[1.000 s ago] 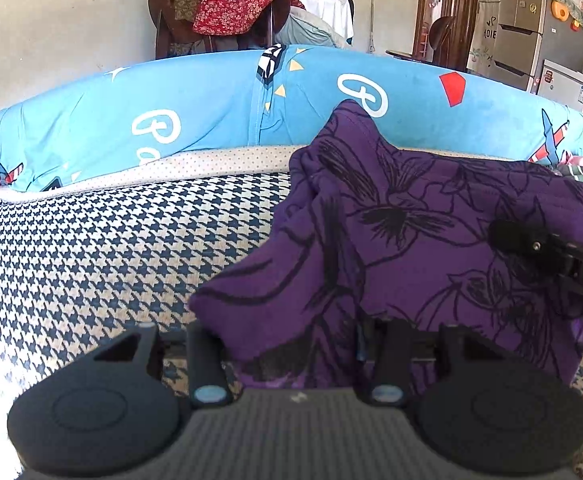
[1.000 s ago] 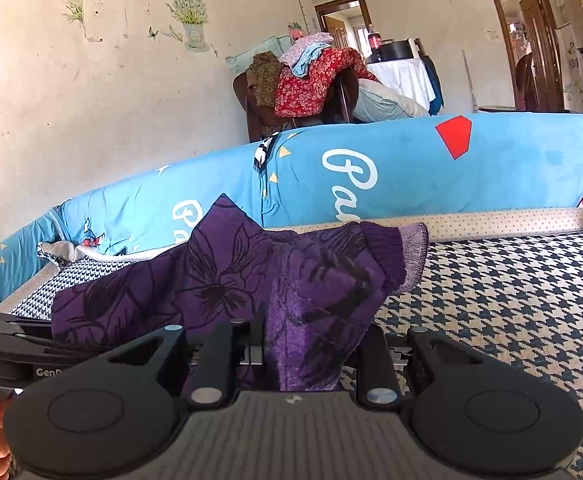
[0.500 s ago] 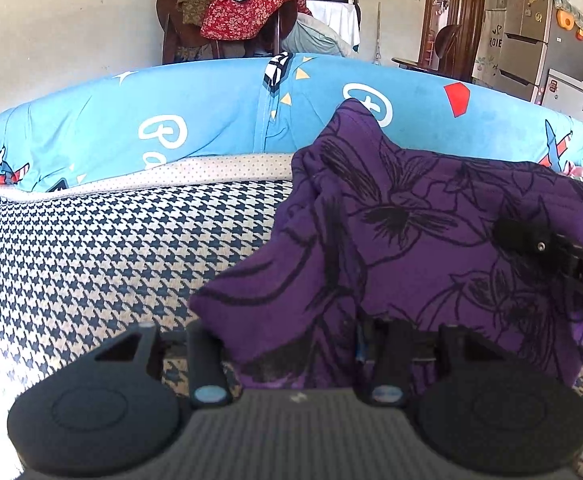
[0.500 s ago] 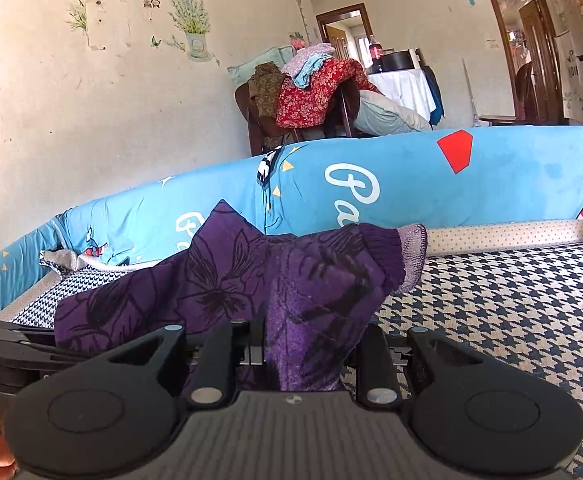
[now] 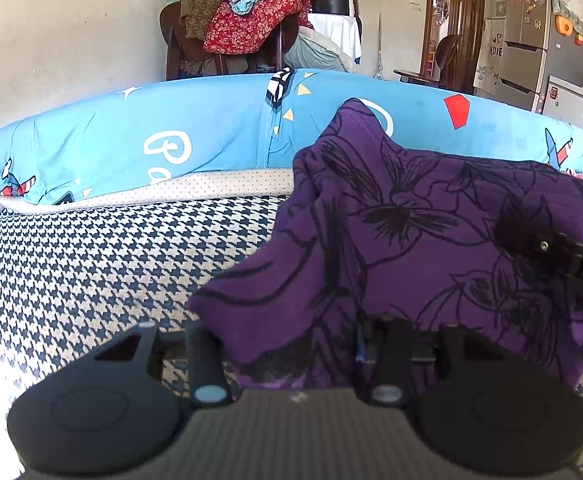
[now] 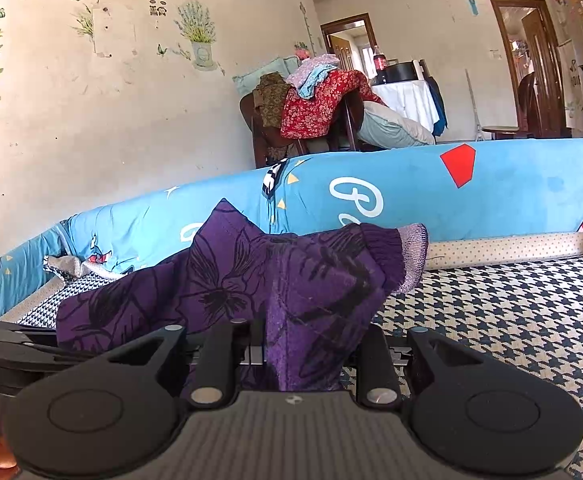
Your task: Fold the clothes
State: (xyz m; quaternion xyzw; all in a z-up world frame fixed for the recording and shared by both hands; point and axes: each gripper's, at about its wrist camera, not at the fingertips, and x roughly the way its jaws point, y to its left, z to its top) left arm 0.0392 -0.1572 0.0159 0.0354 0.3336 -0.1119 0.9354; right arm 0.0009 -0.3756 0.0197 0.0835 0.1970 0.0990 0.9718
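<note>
Left tool [image 5: 291,344] and right tool [image 6: 303,356] both clamped on purple black-floral fabric garment [image 5: 411,232], bunched up above houndstooth-patterned bed cover [image 5: 111,260].

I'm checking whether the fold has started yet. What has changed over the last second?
Nothing has visibly changed. The left tongs and the right tongs both stay clamped on the purple garment, which keeps the same bunched shape, held up over the houndstooth cover. Only the view tilts very slightly.
</note>
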